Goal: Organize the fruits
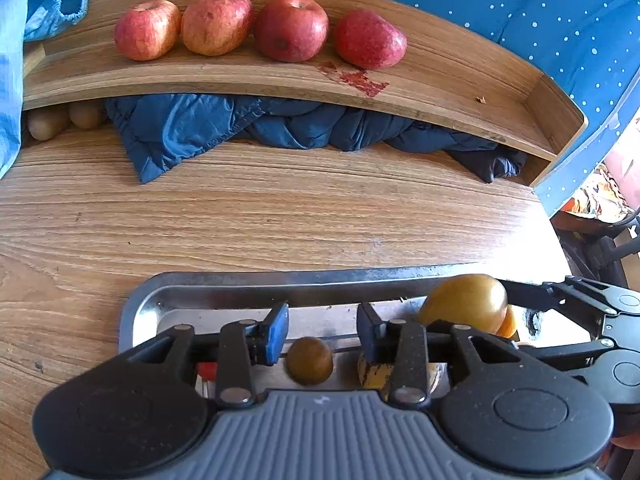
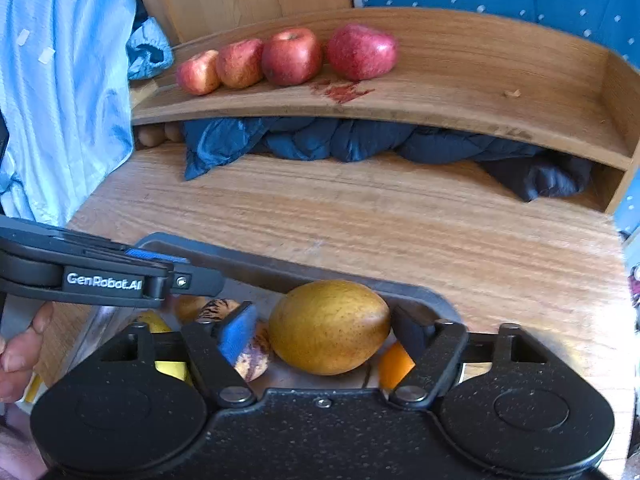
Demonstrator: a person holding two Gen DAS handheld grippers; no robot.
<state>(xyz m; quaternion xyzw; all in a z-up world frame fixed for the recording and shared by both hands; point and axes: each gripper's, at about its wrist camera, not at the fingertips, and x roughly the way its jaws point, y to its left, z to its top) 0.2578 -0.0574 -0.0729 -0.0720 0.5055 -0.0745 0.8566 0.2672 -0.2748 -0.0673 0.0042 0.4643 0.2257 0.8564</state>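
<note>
Right gripper [image 2: 324, 330] over metal tray [image 2: 256, 266], fingers either side of large yellow-brown pear [image 2: 330, 326]; contact not clear, cannot tell if clamped. Orange fruit [image 2: 394, 364] just under pear, spotted banana [image 2: 250, 358] beside blue pad. Left gripper [image 1: 322, 326] spread wide, nothing held, small brown fruit [image 1: 310, 360] below its gap in tray. Ahead of both grippers, across bare tabletop [image 1: 240, 216]: four red apples [image 1: 290, 28] in row on wooden shelf [image 1: 440, 80]. Dark blue jacket [image 1: 240, 128] stuffed beneath shelf.
</note>
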